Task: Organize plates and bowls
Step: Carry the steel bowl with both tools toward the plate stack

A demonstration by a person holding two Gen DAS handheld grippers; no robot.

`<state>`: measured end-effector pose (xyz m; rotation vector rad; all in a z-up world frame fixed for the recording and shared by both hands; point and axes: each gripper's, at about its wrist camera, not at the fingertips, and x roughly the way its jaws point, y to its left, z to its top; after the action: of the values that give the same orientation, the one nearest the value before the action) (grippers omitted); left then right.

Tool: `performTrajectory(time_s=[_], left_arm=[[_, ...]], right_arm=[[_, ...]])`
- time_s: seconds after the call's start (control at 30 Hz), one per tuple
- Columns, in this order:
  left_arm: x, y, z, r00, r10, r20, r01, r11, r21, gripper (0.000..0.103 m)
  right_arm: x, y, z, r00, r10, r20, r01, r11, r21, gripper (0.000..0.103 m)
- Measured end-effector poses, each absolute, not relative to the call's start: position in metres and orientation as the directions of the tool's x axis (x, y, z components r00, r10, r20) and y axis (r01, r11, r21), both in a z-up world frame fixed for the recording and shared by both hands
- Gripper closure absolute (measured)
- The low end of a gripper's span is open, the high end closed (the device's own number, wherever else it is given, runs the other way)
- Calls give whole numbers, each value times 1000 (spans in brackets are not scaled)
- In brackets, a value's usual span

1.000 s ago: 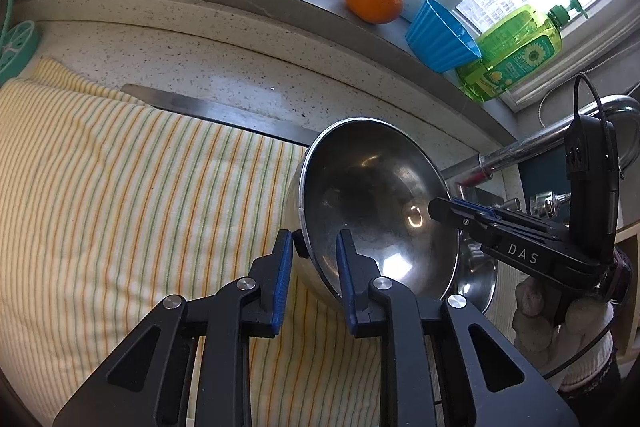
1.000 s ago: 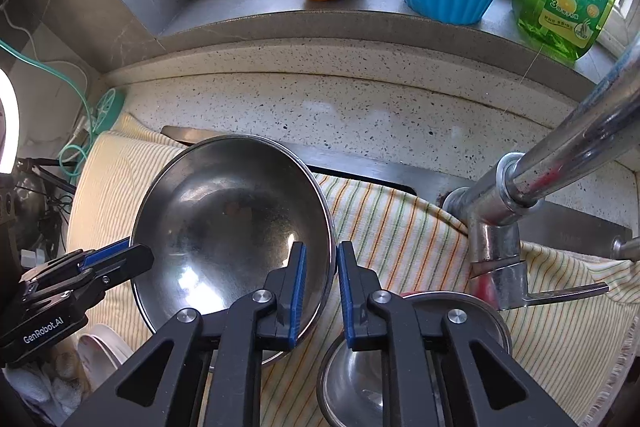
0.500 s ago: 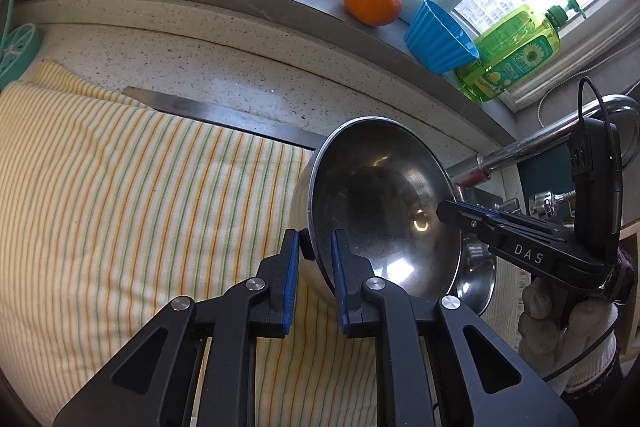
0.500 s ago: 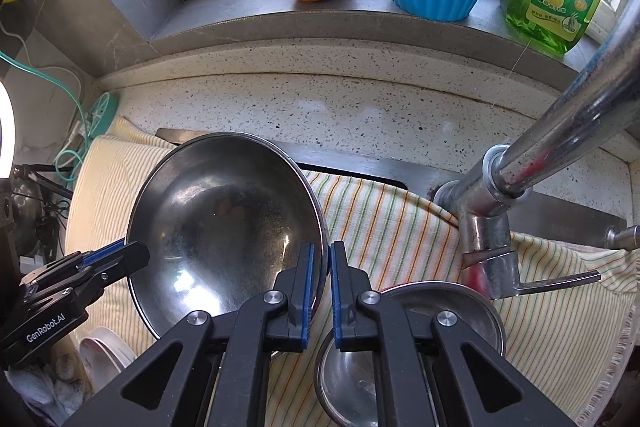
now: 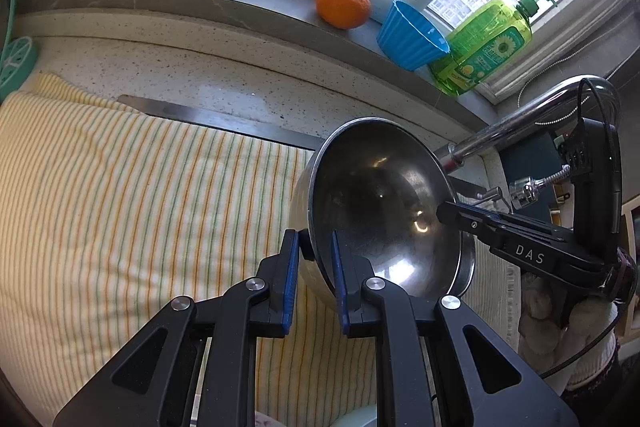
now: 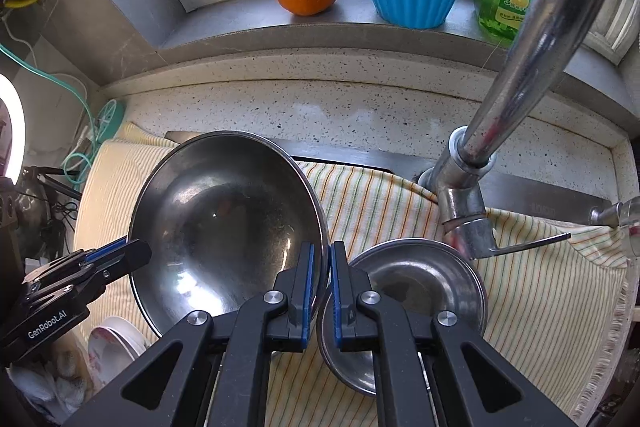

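Both grippers are holding the big steel bowl [image 6: 224,227] by opposite sides of its rim, tilted up off the striped cloth [image 5: 120,207] that is covering the tabletop. The left gripper [image 5: 314,267] is pinching the rim with one blue-padded finger outside the wall and one inside; the right gripper [image 6: 325,275] is doing the same on the far side, its fingers pressed nearly together with only the thin rim between them. A gloved hand [image 5: 560,331] is carrying the right tool.

A smaller steel bowl [image 6: 420,283] is sitting on the cloth just beside the big one, toward the tabletop's right end, in front of the tap [image 6: 472,195]. A white dish [image 6: 116,339] is showing near the front left edge.

This looks like the carrying step, the big bowl lifted and on its way to a stacking spot. Next, I'd judge, both hands need to move together and level, since a thin, slick rim could twist out of either pinch.
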<state>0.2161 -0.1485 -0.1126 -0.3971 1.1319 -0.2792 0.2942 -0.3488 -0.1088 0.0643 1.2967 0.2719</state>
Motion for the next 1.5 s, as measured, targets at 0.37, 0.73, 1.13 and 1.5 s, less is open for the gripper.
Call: performTrajectory(time_s=[0.37, 0.73, 1.13, 1.5], left_arm=[[198, -153, -105, 401, -430, -809, 52, 892, -448, 89], [177, -131, -98, 420, -421, -804, 39, 894, -447, 89], [156, -86, -92, 448, -384, -807, 7, 905, -426, 89], [146, -38, -98, 466, -344, -815, -40, 912, -408, 89]], right_arm=[[265, -351, -94, 271, 222, -937, -134, 972, 191, 96], [243, -329, -88, 263, 235, -936, -142, 969, 204, 96], [225, -278, -85, 252, 264, -931, -178, 958, 224, 95], [218, -224, -97, 219, 287, -933, -202, 948, 244, 95]])
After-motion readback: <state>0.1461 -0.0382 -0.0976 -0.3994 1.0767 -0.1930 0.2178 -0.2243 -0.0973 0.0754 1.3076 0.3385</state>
